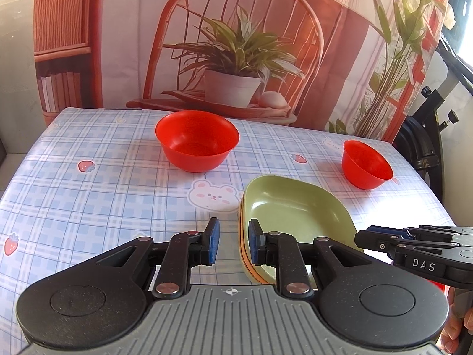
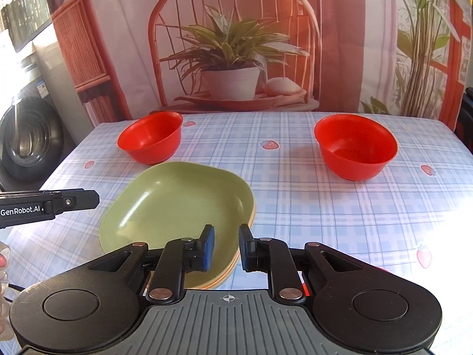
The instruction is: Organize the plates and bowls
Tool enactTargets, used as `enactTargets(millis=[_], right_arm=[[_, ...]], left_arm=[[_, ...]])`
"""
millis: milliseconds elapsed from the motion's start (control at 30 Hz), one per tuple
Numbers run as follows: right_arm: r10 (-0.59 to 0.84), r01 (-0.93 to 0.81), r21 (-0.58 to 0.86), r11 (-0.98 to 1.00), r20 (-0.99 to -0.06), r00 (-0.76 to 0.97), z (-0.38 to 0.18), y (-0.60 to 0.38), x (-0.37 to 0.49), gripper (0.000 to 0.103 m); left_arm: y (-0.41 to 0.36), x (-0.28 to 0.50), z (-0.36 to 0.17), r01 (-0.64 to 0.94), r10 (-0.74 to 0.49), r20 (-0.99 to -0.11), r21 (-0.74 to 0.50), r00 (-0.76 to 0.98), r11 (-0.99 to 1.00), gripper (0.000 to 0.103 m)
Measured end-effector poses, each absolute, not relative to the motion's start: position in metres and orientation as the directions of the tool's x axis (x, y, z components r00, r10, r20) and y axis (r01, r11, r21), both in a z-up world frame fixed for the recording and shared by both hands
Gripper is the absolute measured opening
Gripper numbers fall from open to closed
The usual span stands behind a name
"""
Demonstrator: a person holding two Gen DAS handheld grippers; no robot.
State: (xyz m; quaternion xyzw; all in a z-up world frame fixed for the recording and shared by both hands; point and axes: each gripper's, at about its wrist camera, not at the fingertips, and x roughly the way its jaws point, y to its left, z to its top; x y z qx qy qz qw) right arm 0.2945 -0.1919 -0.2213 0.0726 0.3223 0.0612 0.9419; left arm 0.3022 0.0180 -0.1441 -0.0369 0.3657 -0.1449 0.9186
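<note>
Ribbed grey plastic and black linkage arms fill the foreground of each wrist view, ending in blue rubber-faced pads. On the left gripper [image 1: 231, 241] the jaws stand slightly apart beside the near left edge of the plate stack [image 1: 295, 216]; the right-hand pad sits right at the rim, the other over bare cloth, and nothing is pinched. The right gripper [image 2: 227, 247] has a narrow gap straddling the stack's near right rim; whether its pads press on that rim cannot be told.

That stack is a matte green, rounded-square plate with a shallow well, lying on an orange one whose edge peeks out below. It lies at the near middle of the table [image 1: 88, 201], which wears a glossy blue-plaid cloth printed with strawberries and a bear. Two smooth red plastic bowls stand upright farther back: the left bowl [image 1: 197, 140] and the right bowl [image 1: 366, 164], well apart.
</note>
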Motion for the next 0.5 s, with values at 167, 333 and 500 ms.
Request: enactTargets(millis=[167,333,500], right_arm=[[0.185,-0.078,0.206,0.976,-0.574,0.797,-0.206,-0.193,0.301,0.017],[0.217,-0.103,0.228,0.968,-0.562,0.798,-0.188,-0.19,0.322,0.017],[0.254,-0.146,0.234,0.961,-0.548,0.797,-0.172,-0.18,0.357,0.019]], left_arm=[[0.039,0.312,-0.131,0.241,-0.286,-0.657,-0.161,0.697,0.957,0.022],[0.067,0.333,-0.12,0.216,-0.262,-0.654,-0.151,0.71,0.965,0.022],[0.082,0.36,-0.111,0.211,-0.256,-0.633,-0.147,0.73,0.966,0.022]])
